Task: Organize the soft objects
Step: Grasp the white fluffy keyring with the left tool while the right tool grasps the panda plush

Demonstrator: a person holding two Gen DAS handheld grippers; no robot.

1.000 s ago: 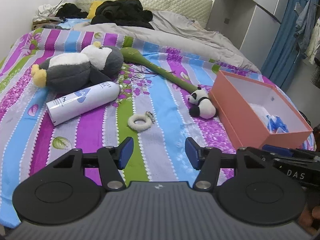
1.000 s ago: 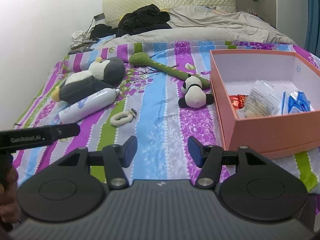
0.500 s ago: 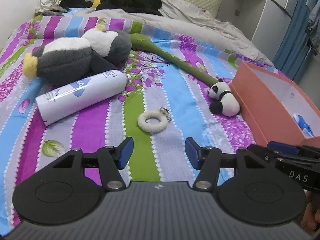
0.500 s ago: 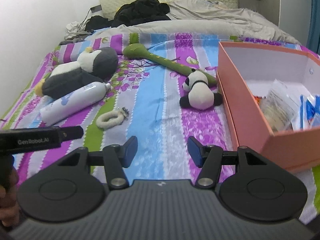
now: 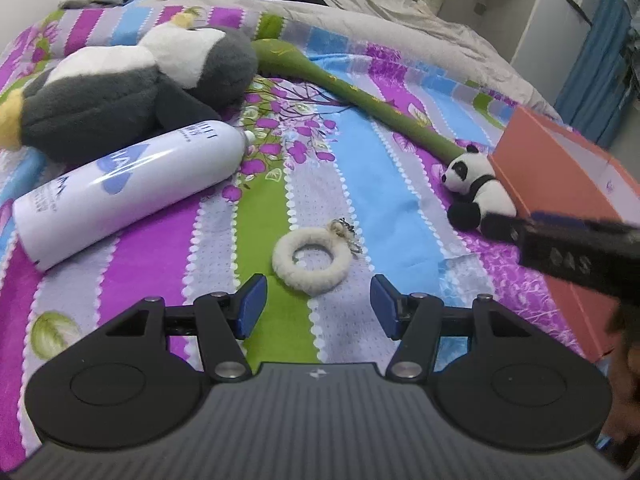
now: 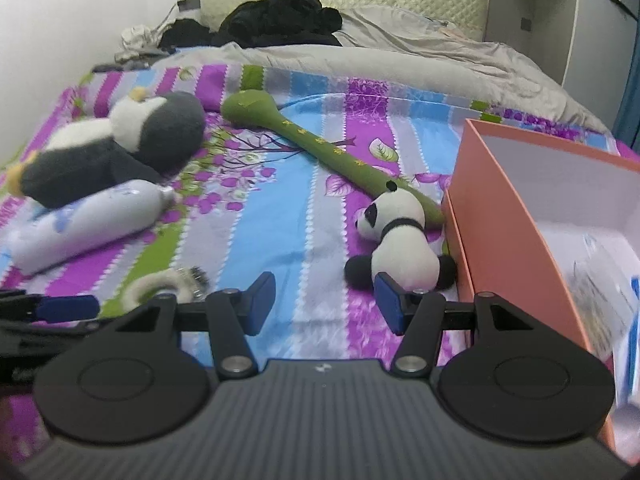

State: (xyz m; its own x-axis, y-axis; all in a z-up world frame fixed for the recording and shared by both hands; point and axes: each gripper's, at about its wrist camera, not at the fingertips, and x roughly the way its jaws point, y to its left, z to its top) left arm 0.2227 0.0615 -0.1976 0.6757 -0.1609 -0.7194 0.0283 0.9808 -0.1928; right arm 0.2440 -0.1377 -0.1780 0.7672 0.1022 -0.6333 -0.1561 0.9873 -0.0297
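Soft objects lay scattered on the striped bed [image 5: 344,184]. A fluffy ring [image 5: 311,264] with a small metal clasp lay just ahead of the left gripper [image 5: 318,308], whose fingers [image 5: 251,307] were spread wide and held nothing. A panda [image 6: 396,240] lay beside the outer wall of the box [image 6: 508,240], touching or nearly touching it, and partly over the end of the green stick toy [image 6: 320,148]. The right gripper [image 6: 325,304] was likewise released and empty, with the panda just ahead of its right finger. A penguin plush [image 5: 120,92] rested farther up the bed, with a white bottle [image 5: 128,188] lying on its side against it; the bottle appeared rigid and probably fell outside the task. The box stood open, with packets inside at its near end.

Step in hand, as judged: approach before the first grasp, the left gripper lined up on the ring and the right nearing the panda. No soft object was yet in the box.

Next move, as judged: the left gripper would need to descend so that its fingers straddled the ring's rim, close, lift and carry it over the box wall. The ring's low profile on yielding bedding would call for a deep enough reach, or the fingers might pinch cloth instead.
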